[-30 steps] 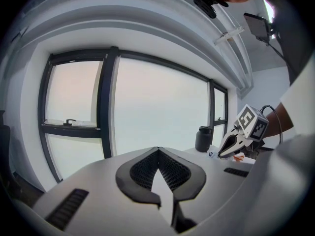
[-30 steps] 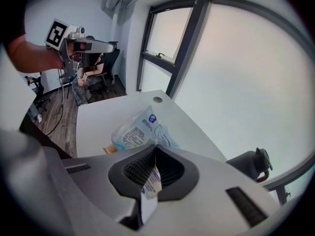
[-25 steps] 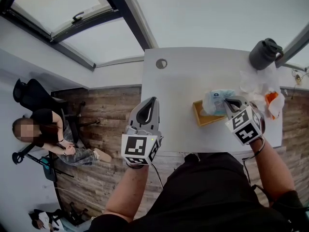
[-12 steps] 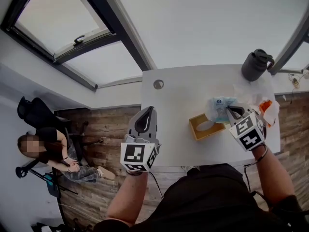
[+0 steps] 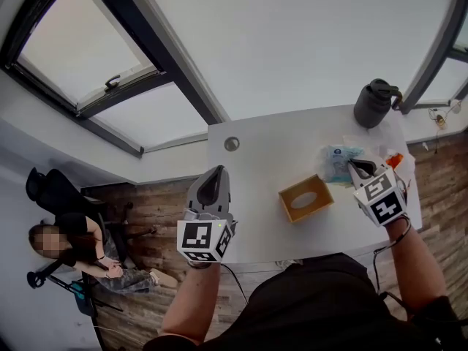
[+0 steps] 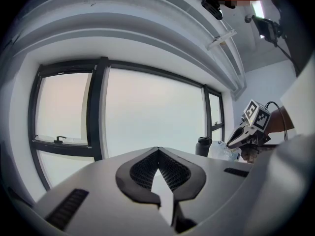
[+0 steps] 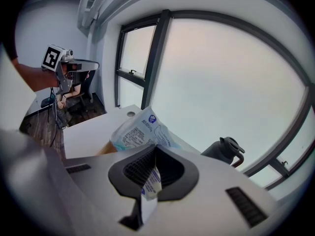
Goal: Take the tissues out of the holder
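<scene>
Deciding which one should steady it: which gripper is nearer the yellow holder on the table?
Right. The right gripper, clamping the tissue pack, is just beyond the holder, to its right. The left gripper hangs shut at the table's left edge, farther off.

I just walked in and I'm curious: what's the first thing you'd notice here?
The right gripper pinching a blue-and-white tissue pack, held apart from the yellow holder on the white table. Then the dark jug at the table's far right corner.

Tissue pk (image 5: 333, 161) R of holder (image 5: 322, 189), jug (image 5: 373, 104) behind.
</scene>
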The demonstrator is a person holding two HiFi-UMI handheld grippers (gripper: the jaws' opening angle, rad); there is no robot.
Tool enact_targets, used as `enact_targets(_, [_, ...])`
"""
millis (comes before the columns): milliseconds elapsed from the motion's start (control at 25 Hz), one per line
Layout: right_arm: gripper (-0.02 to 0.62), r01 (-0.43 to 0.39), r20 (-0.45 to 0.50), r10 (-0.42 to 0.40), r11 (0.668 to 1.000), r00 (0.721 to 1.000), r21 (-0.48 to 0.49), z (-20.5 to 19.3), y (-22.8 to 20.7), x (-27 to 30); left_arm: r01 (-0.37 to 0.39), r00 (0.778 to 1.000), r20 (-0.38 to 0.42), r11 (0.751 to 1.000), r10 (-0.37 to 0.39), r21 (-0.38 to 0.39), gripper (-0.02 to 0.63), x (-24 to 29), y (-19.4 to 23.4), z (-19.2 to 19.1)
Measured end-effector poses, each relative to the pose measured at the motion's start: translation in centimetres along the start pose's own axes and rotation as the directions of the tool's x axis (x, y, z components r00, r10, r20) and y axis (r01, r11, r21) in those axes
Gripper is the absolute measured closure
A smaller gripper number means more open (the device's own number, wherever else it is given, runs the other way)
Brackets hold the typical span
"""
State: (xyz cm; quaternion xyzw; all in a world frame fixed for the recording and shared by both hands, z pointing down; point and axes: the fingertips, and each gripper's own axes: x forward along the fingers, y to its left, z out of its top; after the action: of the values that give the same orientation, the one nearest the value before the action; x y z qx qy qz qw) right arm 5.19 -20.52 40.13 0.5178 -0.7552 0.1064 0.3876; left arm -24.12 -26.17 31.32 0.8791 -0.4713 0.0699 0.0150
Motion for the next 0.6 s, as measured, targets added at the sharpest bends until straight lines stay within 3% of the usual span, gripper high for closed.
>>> enact_targets(600, [0.588, 0.046, 0.008, -0.047, 0.998, 0.999, 0.045, -0.8, -2.8, -0.8, 0.051, 0.999, 0.006, 0.998, -0.051, 0.022, 0.603, 2.1, -1.9, 0.8])
